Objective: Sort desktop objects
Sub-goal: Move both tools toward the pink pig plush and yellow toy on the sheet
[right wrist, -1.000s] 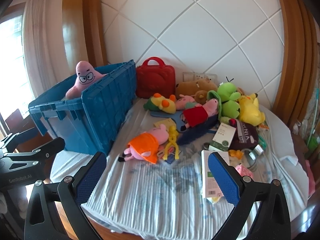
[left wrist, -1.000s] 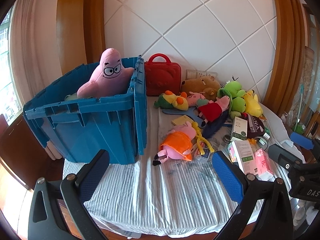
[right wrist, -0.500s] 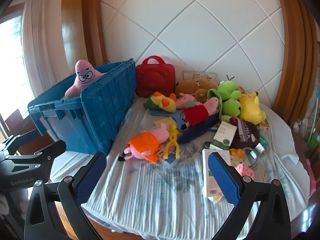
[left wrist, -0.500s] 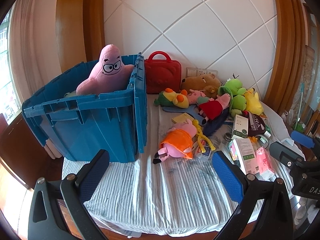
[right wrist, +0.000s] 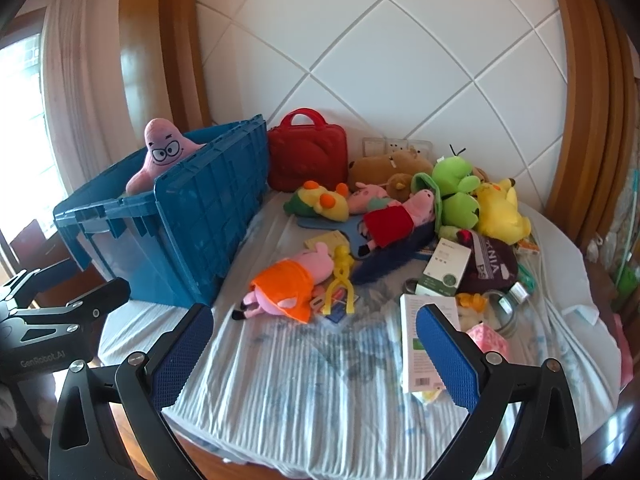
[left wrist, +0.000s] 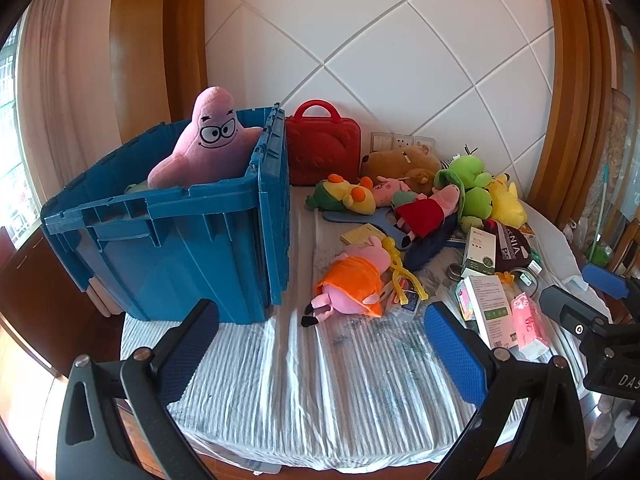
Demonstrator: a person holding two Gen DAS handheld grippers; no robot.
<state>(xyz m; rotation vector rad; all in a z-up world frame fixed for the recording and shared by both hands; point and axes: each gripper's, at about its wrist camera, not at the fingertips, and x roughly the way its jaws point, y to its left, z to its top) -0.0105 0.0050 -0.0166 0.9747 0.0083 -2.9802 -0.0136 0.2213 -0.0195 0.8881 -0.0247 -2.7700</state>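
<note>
Lying on its side near the middle of the cloth-covered table (left wrist: 304, 392), the pig in orange (left wrist: 352, 282) sits just right of the blue crate (left wrist: 180, 248), apart from it. A yellow strap toy (left wrist: 400, 270) touches its right side. Star plush (left wrist: 208, 140) stands inside the crate, head above the rim.

Back row: red case (left wrist: 324, 148) upright against the wall, beside the crate's far corner. Right of it a brown plush (left wrist: 400, 162), a green-yellow bird plush (left wrist: 344, 200), a pig in red (left wrist: 424, 212), a green plush (left wrist: 470, 188) and a yellow plush (left wrist: 506, 204), all heaped in contact.

Right front: white boxes (left wrist: 490, 308), a pink packet (left wrist: 530, 326) touching them, a dark pouch (left wrist: 514, 248) behind.

Left gripper (left wrist: 320, 360): jaws spread wide, nothing between the pads, hovering over the near table edge. Right gripper (right wrist: 314, 360): likewise spread and empty, over the near edge; its right pad (right wrist: 448, 356) overlaps a white box (right wrist: 416, 344) in view, contact cannot be told. In the left view the right gripper shows at the far right edge; in the right view the left one shows at the far left.
</note>
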